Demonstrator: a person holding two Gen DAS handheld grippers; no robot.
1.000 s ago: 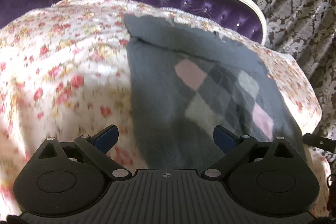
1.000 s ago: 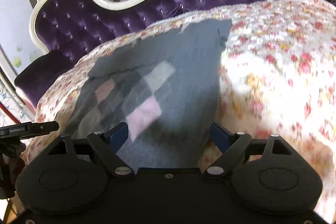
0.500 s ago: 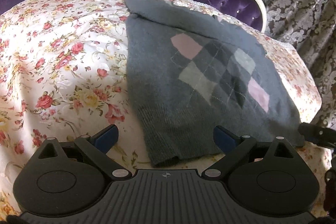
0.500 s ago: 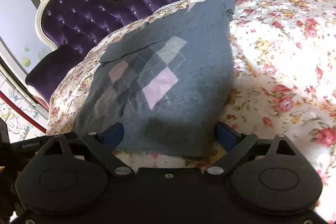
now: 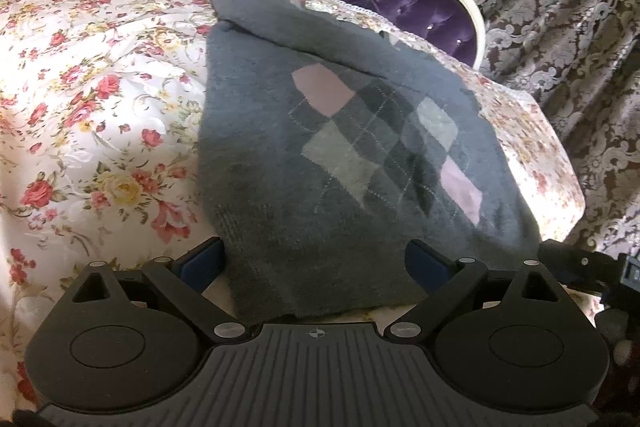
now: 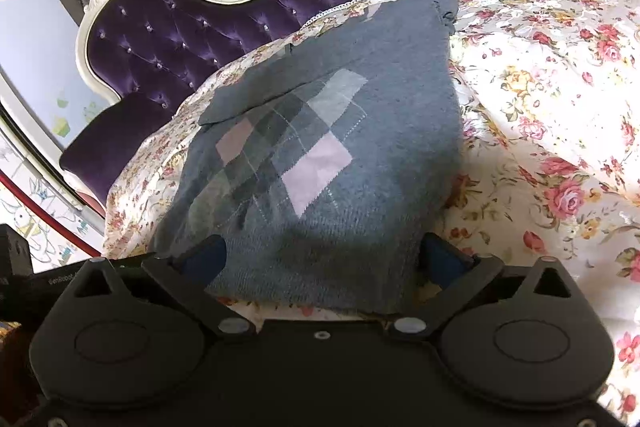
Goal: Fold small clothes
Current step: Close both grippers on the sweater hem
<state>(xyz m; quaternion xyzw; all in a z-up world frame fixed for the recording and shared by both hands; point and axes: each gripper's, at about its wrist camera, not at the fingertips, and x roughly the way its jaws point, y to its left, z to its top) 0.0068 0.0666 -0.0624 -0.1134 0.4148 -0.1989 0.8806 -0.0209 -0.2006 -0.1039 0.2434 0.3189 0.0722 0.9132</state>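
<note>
Bed (image 5: 80,99) w/ floral cover filled most of both views, purple tufted headboard (image 6: 168,39) behind it, patterned curtain (image 5: 560,7) further back. Grey argyle sweater (image 5: 320,167) lay flat on the bed, headboard-side part already folded over as a flap onto its body, so a first fold looked done. Hem end pointed away from the headboard, toward both tools. Left gripper (image 5: 316,263) sat at the hem's corner farthest from the curtain, jaws spread wide, nothing pinched; hem edge lay between them. Right gripper (image 6: 324,259) sat likewise at the other hem corner, jaws spread, cloth between but not clamped. Step in hand, prob.: lining up on hem corners for next fold. Next move calls for both closing on the hem together, lifting evenly, then carrying it toward the headboard w/o dragging the flap loose.
</note>
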